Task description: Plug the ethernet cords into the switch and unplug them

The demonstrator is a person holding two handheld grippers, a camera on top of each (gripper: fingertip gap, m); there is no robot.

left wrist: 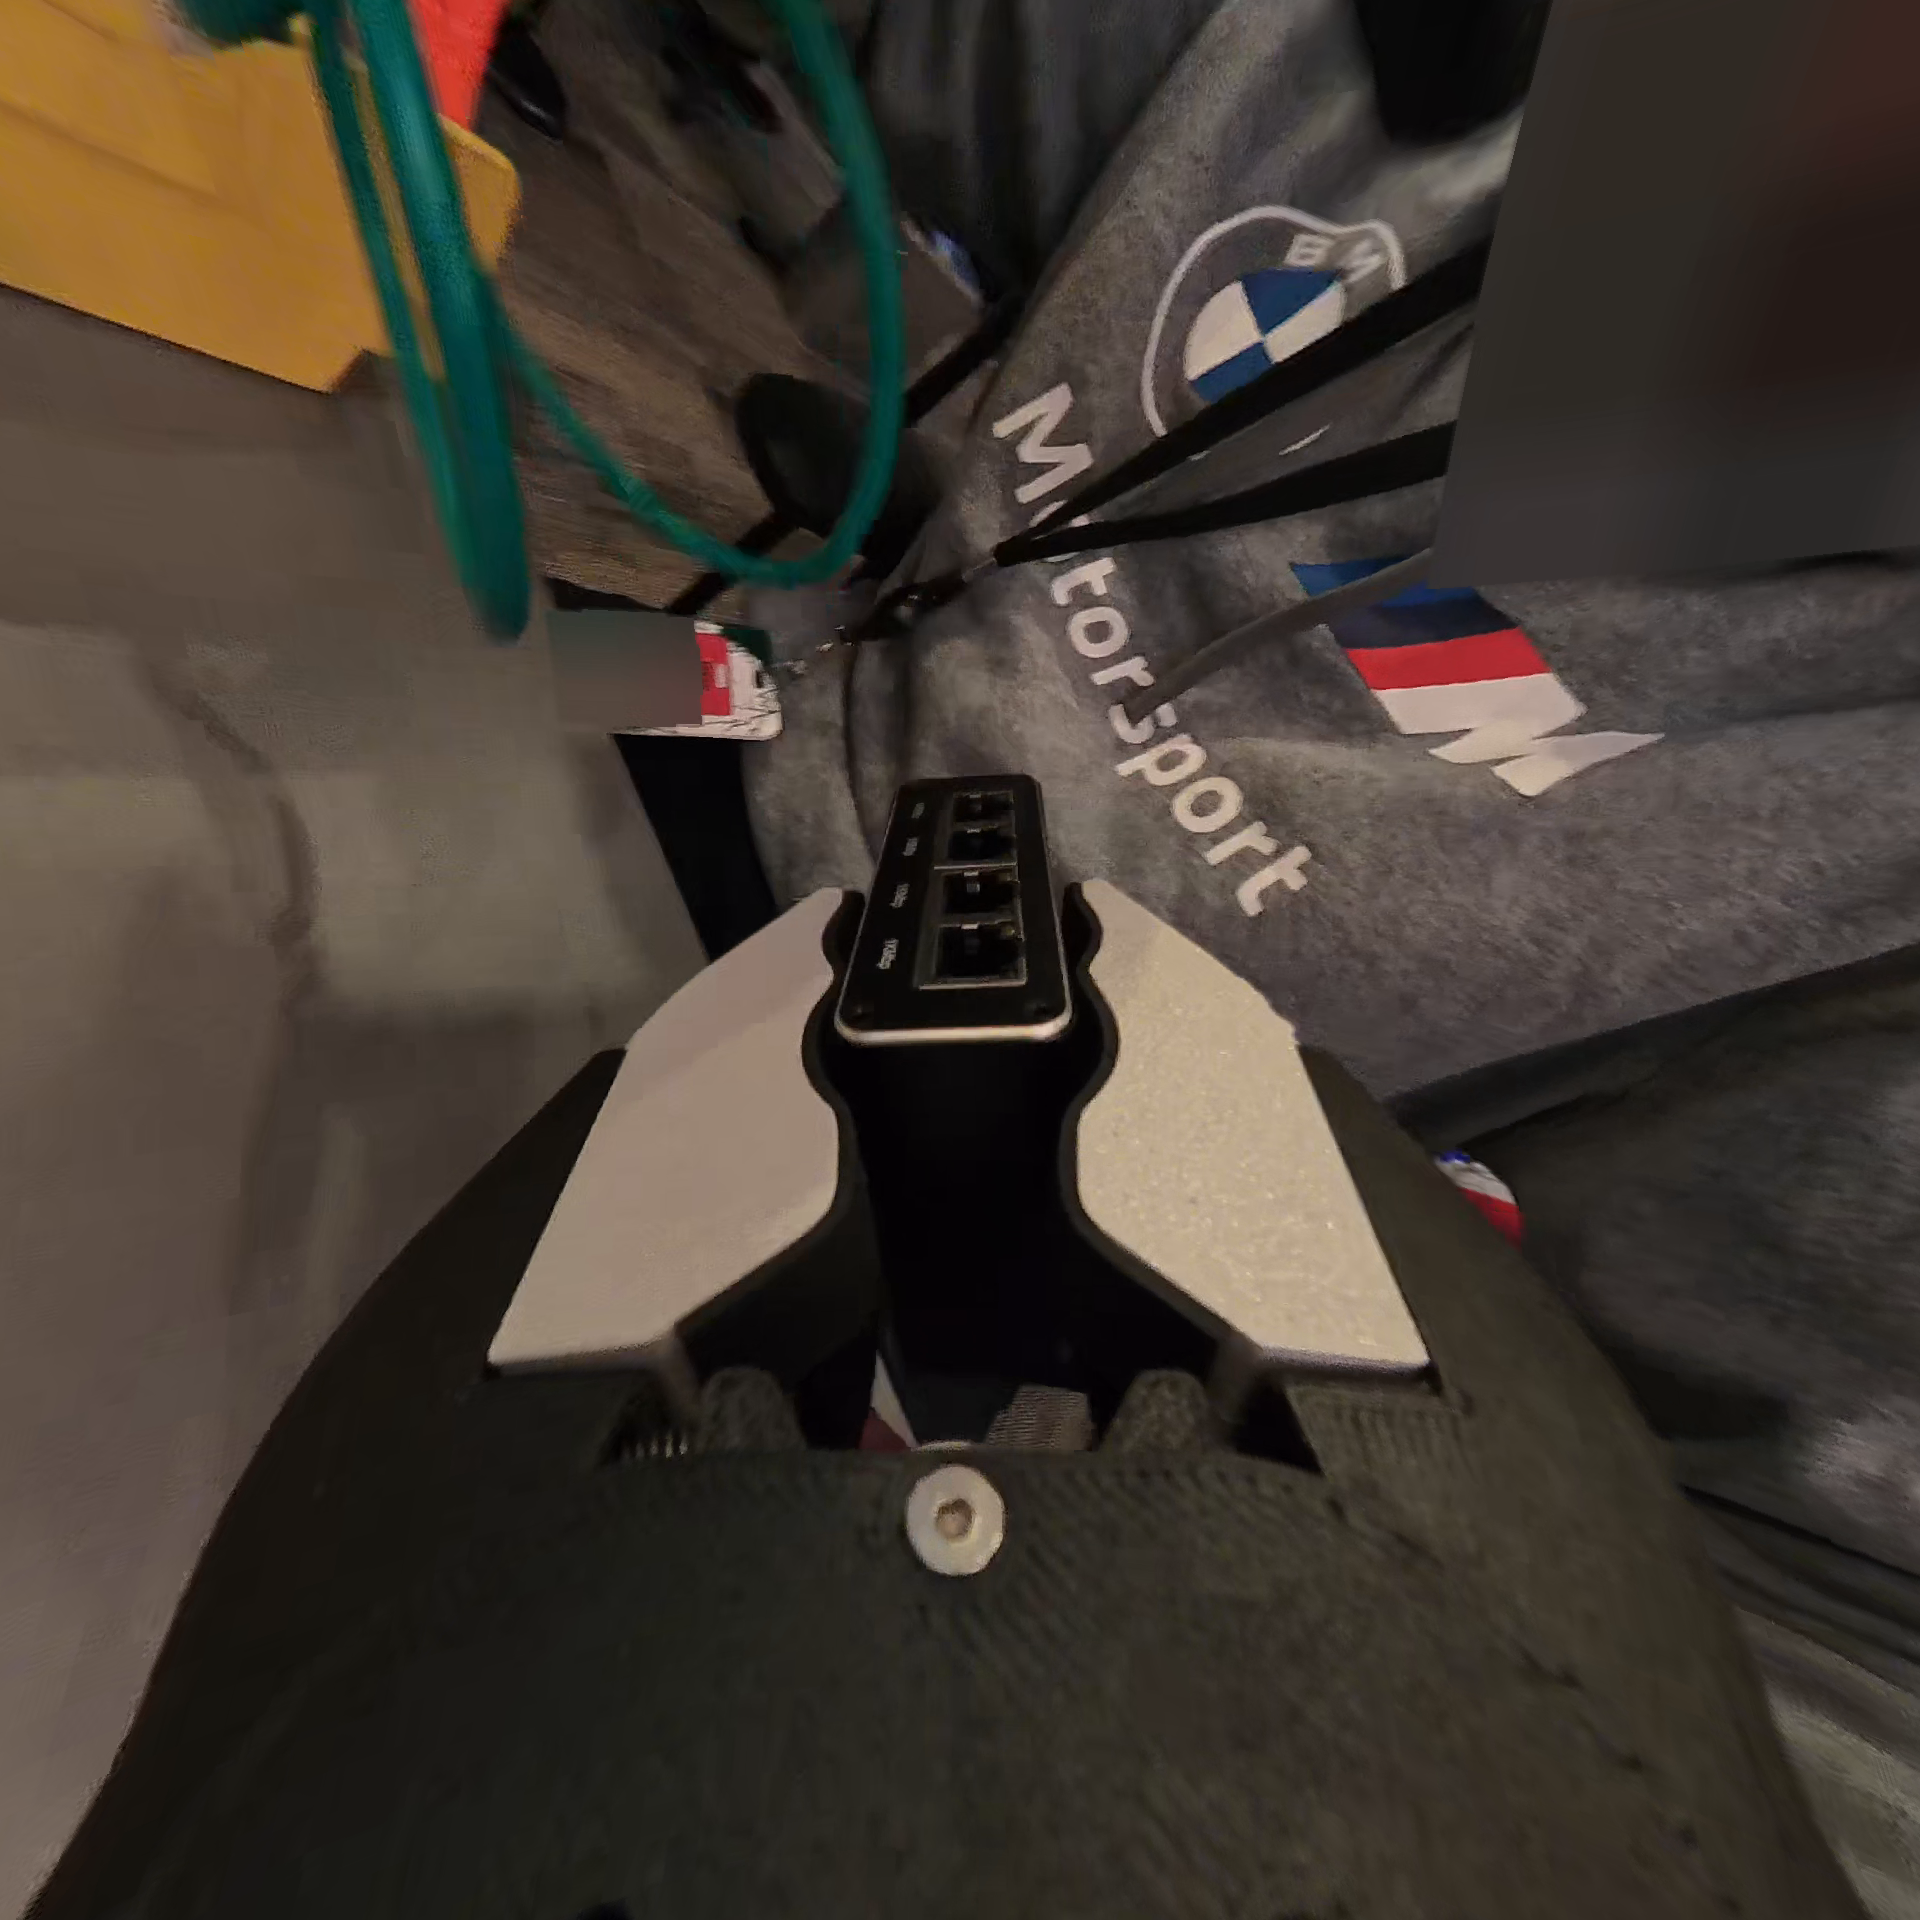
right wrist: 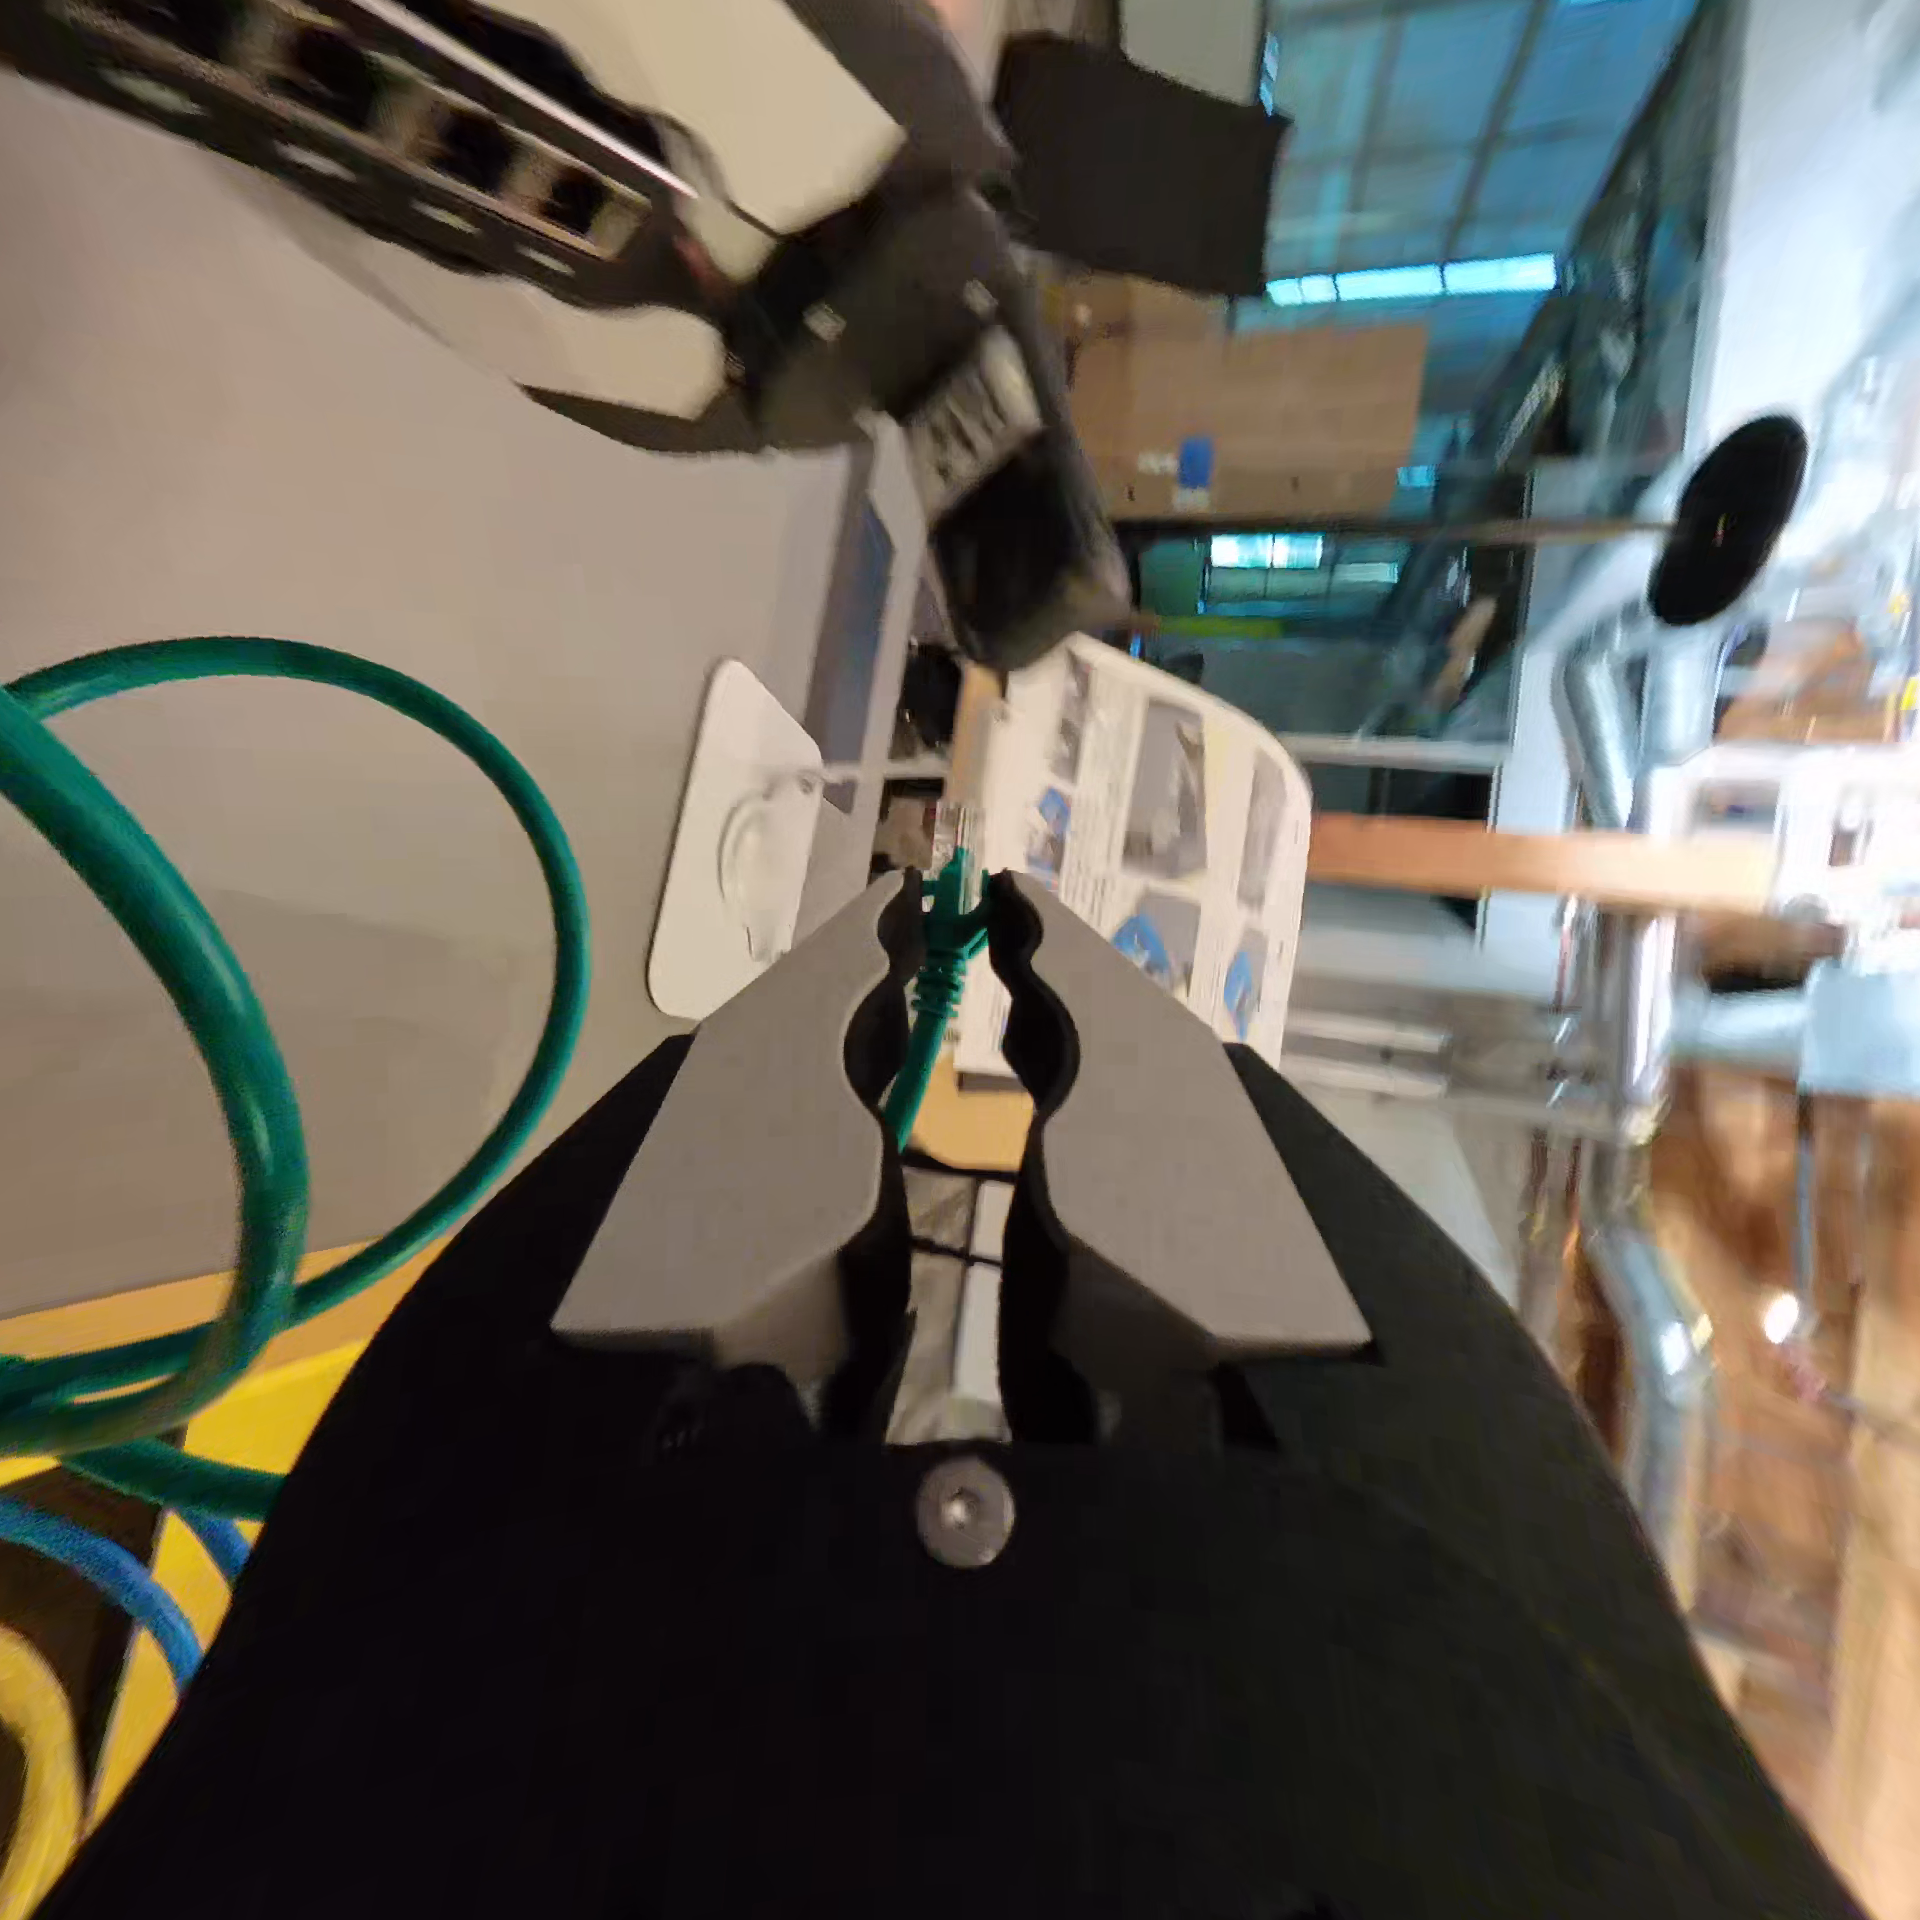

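Left wrist view showed the left gripper [left wrist: 956,966] closed on the black ethernet switch [left wrist: 954,940], its four empty ports turned outward, presumably to receive a plug; green cable loops [left wrist: 665,343] hung beyond. Right wrist view showed the right gripper [right wrist: 948,896] pinched on the green ethernet cord [right wrist: 940,966] just behind its clear plug [right wrist: 964,831], aimed forward; the switch appeared blurred at upper left, well apart.
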